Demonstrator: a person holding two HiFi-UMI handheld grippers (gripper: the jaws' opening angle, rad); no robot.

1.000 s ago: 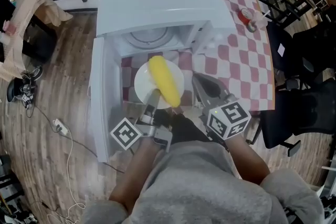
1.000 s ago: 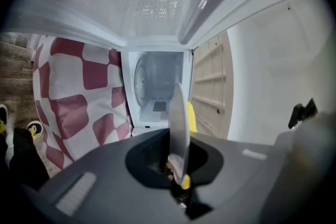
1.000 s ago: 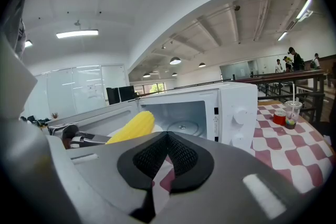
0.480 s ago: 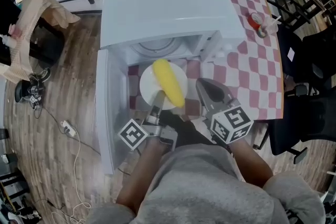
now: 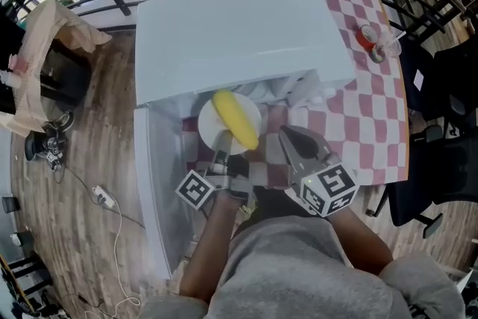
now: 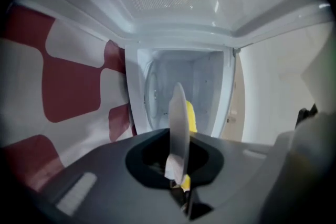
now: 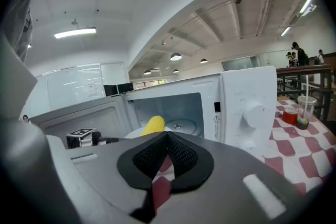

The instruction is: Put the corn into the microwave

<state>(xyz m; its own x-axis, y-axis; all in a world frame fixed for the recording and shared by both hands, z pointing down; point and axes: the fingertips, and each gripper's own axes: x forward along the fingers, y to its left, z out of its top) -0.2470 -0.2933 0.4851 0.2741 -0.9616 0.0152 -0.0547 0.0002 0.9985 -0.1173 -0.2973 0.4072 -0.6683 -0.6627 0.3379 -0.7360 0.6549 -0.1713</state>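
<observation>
A yellow corn cob lies on a white plate held at the mouth of the white microwave, whose door hangs open to the left. My left gripper is shut on the plate's near rim. In the left gripper view the plate stands edge-on between the jaws, the corn behind it, the cavity straight ahead. My right gripper is shut and empty, just right of the plate. The right gripper view shows the corn before the open cavity.
The microwave stands on a table with a red-and-white checked cloth. A red cup and a clear cup with a straw stand at the table's far right. Black chairs are on the right, cables on the wooden floor at left.
The left gripper has carried the plate with the corn forward and lower, up to the microwave's opening. The right gripper has followed forward beside it.
</observation>
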